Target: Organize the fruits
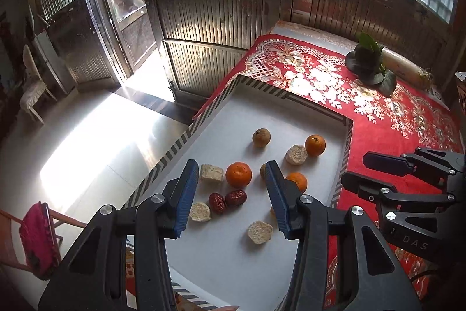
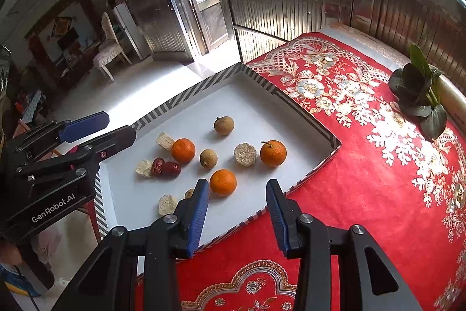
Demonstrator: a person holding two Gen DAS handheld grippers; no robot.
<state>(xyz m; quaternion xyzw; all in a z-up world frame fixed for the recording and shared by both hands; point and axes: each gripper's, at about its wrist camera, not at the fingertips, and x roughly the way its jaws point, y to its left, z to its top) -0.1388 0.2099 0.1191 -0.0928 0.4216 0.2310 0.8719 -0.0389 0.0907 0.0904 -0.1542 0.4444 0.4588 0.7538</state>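
A white tray (image 1: 233, 112) with a striped rim (image 2: 204, 83) lies on a red floral cloth. In it lie three mandarins (image 1: 238, 174) (image 2: 223, 182), two red dates (image 1: 227, 200) (image 2: 166, 167), brown longans (image 1: 261, 137) (image 2: 224, 125) and pale puffed-rice cakes (image 1: 259, 232) (image 2: 245, 154). My left gripper (image 1: 231, 191) is open above the tray's near part, empty. My right gripper (image 2: 237, 206) is open and empty above the tray's near right rim, close to one mandarin. Each gripper shows in the other's view, the right (image 1: 407, 174) and the left (image 2: 72, 136).
The red cloth (image 2: 364, 179) covers the table. A dark leafy plant (image 1: 370, 63) (image 2: 419, 95) and a pale roll lie at the table's far right by the wooden wall. A red-cushioned chair (image 1: 35, 238) stands at the left. An open door lets in glare on the floor.
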